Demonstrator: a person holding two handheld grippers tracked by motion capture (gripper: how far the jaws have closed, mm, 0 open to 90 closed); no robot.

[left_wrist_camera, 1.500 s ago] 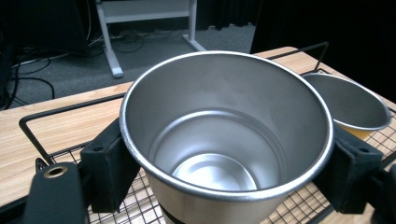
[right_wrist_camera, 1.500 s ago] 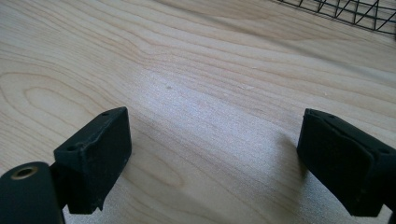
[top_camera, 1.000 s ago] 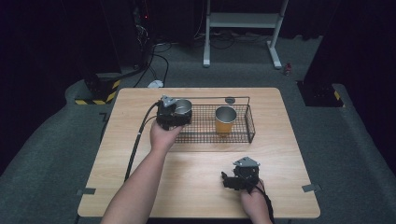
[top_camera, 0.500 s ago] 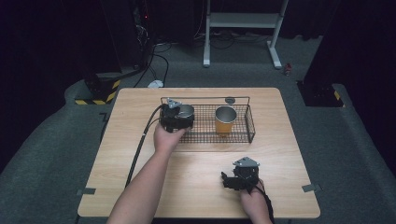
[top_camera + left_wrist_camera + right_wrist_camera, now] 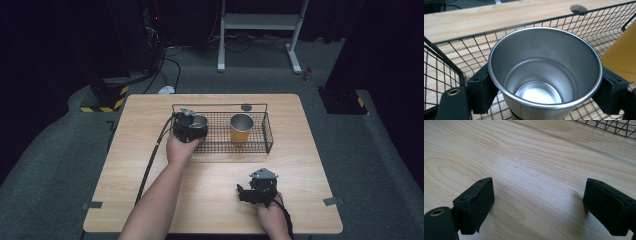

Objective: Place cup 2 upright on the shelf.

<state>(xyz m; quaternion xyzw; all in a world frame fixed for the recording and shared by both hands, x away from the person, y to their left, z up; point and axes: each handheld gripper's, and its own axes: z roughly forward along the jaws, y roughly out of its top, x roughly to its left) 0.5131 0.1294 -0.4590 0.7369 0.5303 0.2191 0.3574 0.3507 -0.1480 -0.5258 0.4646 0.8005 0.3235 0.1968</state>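
At the left end of the wire basket (image 5: 268,134), just inside its end wall, the left gripper (image 5: 190,128) has both jaws pressed against the outside of a steel cup (image 5: 544,75), which stands upright with the basket's mesh floor showing beneath it. The cup is empty, its bright bottom bare. Room is tight on that side, with the end wall just beside one jaw, while an open stretch of mesh lies between this cup and the orange cup (image 5: 241,128) standing upright farther right in the same basket; in the left gripper view the orange wall is close beside the right-hand jaw. Since a second ago the left gripper and its cup have sunk lower into the basket. Near the table's (image 5: 150,200) front edge the right gripper (image 5: 250,192) rests over bare wood, jaws wide apart, holding nothing, well clear of the basket.
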